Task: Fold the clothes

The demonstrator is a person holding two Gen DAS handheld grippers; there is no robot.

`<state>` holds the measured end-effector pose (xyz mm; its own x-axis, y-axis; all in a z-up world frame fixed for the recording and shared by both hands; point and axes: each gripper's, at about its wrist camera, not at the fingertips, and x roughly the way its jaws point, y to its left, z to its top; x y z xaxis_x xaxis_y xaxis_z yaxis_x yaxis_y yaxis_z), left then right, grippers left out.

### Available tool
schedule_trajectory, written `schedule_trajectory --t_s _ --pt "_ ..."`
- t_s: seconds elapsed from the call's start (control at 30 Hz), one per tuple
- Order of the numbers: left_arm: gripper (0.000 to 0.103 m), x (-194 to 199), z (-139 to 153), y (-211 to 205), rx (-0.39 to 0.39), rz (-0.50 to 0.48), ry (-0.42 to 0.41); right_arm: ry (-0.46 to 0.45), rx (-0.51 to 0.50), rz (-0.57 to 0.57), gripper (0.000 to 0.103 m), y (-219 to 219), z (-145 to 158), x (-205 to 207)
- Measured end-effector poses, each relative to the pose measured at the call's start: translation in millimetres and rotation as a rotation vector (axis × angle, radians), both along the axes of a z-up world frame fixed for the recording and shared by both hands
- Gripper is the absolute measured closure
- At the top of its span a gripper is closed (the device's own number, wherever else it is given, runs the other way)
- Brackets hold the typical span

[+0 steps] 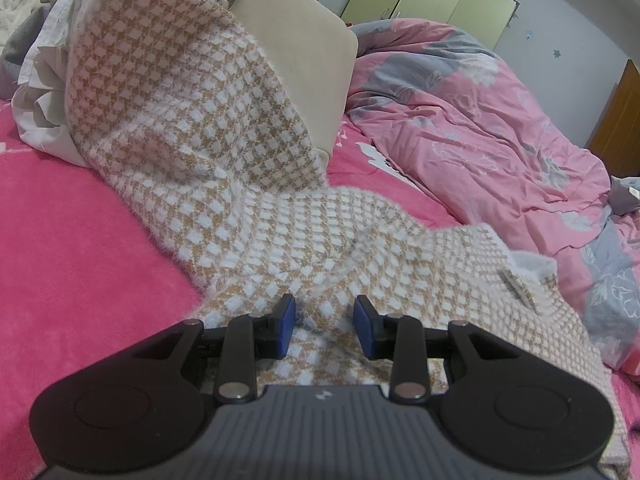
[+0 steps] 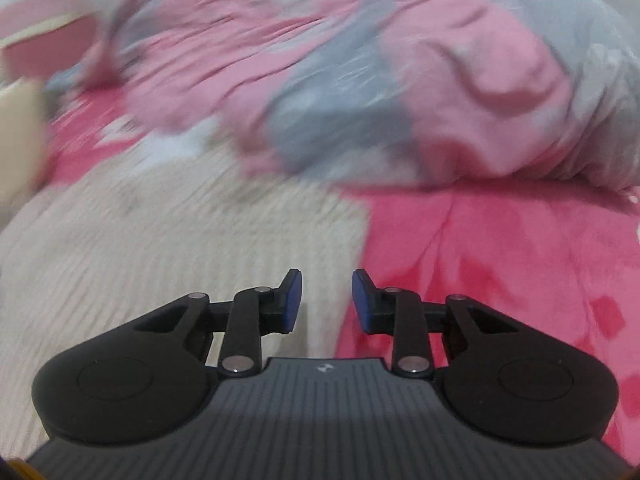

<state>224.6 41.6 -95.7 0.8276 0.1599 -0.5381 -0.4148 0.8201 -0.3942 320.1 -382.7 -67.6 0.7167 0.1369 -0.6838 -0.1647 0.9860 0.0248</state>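
Left claw [image 1: 325, 322] pinching a raised fold of checked sweater [image 1: 208, 152] on bed [image 1: 72, 240]; right claw [image 2: 327, 300] apart, empty, over sweater edge.

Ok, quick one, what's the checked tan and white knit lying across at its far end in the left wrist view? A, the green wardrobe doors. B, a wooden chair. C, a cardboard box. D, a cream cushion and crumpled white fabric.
D: the checked knit climbs from the pink blanket up over a cream cushion, with crumpled white fabric beside it; the wardrobe doors stand far behind.
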Motion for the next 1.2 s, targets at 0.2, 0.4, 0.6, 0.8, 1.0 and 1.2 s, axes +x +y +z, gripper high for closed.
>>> schedule_trajectory --t_s 0.2,0.4,0.6,0.8,1.0,1.2 --pt "0.069 1.0 8.0 7.0 0.005 -0.059 0.018 0.003 0.0 0.036 0.077 3.7 -15.9 -32.4" --pt "0.065 -9.4 47.2 -3.8 0.228 -0.13 -0.042 -0.059 0.026 0.091 0.079 40.8 30.7 -47.0" --pt "0.064 9.9 43.1 -51.6 0.421 -0.38 -0.067 -0.064 0.096 0.151 0.079 87.4 0.9 -42.5" --pt "0.064 52.7 29.7 -94.2 0.524 -0.549 -0.028 -0.129 0.093 0.151 0.079 96.2 -32.6 -50.4" --pt "0.064 108.0 -2.8 -94.2 0.422 -0.488 0.099 -0.129 0.2 0.143 0.079 78.6 -36.1 -52.9" --pt "0.055 93.4 13.3 -85.6 0.395 -0.436 0.056 -0.132 0.219 0.146 0.079 76.4 -37.7 -51.5"
